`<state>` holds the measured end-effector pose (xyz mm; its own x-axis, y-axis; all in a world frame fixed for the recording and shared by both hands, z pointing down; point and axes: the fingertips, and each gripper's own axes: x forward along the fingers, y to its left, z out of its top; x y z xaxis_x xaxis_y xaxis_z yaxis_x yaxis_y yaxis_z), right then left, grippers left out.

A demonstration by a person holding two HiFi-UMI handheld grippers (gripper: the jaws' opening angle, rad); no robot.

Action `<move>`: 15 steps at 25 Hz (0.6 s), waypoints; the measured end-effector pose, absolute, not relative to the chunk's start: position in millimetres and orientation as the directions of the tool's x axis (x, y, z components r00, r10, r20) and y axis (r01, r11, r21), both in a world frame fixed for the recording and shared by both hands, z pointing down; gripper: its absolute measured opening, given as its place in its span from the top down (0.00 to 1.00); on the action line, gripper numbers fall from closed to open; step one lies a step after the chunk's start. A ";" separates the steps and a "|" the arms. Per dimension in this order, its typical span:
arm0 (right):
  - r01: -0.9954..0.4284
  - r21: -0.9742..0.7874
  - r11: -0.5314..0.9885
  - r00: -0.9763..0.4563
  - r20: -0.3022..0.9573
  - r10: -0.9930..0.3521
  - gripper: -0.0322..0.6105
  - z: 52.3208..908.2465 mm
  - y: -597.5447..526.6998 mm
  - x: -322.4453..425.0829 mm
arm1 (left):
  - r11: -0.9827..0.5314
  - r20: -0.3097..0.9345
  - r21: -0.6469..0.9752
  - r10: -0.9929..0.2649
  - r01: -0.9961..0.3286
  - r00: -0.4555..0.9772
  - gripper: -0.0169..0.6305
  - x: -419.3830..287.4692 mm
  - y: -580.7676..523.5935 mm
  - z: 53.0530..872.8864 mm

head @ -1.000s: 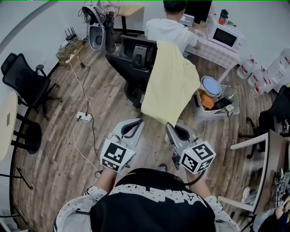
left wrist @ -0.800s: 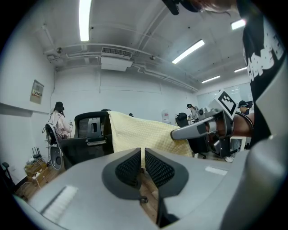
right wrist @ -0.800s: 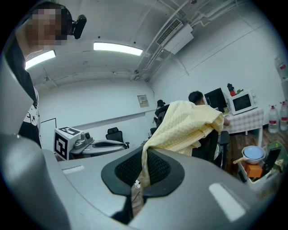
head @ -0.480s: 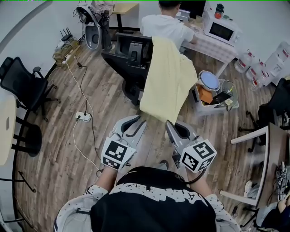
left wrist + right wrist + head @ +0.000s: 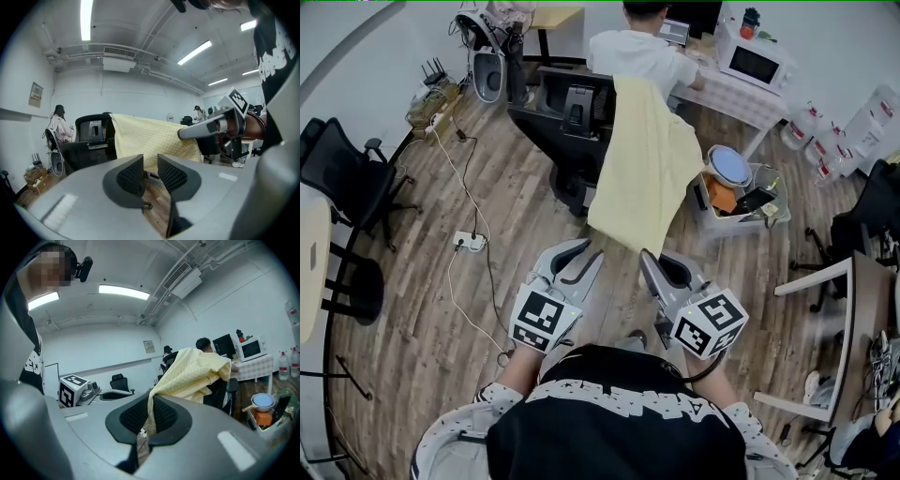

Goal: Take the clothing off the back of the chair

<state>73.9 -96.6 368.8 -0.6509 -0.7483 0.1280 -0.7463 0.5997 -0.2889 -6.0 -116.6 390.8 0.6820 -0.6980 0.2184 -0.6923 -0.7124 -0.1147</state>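
Two grippers, one garment, one chair carrying it. Left gripper (image 5: 578,258) sits low by my chest, pointing fwd, nearly level. Its fingers (image 5: 130,176) have just been opening; narrow gap, nothing between. Yellow clothing (image 5: 649,173) hangs over the back of the black chair (image 5: 567,112), lower edge stretched toward me. Right gripper (image 5: 649,261), same pose, fingers clamped on the cloth's bottom corner.
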 end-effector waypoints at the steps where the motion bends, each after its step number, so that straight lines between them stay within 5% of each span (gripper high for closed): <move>1: -0.744 -0.286 0.603 -0.654 0.128 -0.746 0.92 367.8 -95.6 72.2 | -0.713 0.218 -0.115 -0.698 -0.692 0.682 0.83 -6.6 -116.1 390.6; 15: -0.725 -0.261 0.637 -0.679 0.117 -0.725 0.92 356.1 -79.7 56.7 | -0.732 0.225 -0.119 -0.678 -0.670 0.700 0.79 -3.0 -106.7 394.9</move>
<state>56.7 -79.7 356.1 -0.6792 -0.7246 0.1170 -0.7250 0.6373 -0.2614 -3.0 -106.7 394.9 0.7002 -0.6776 0.2251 -0.6705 -0.7323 -0.1190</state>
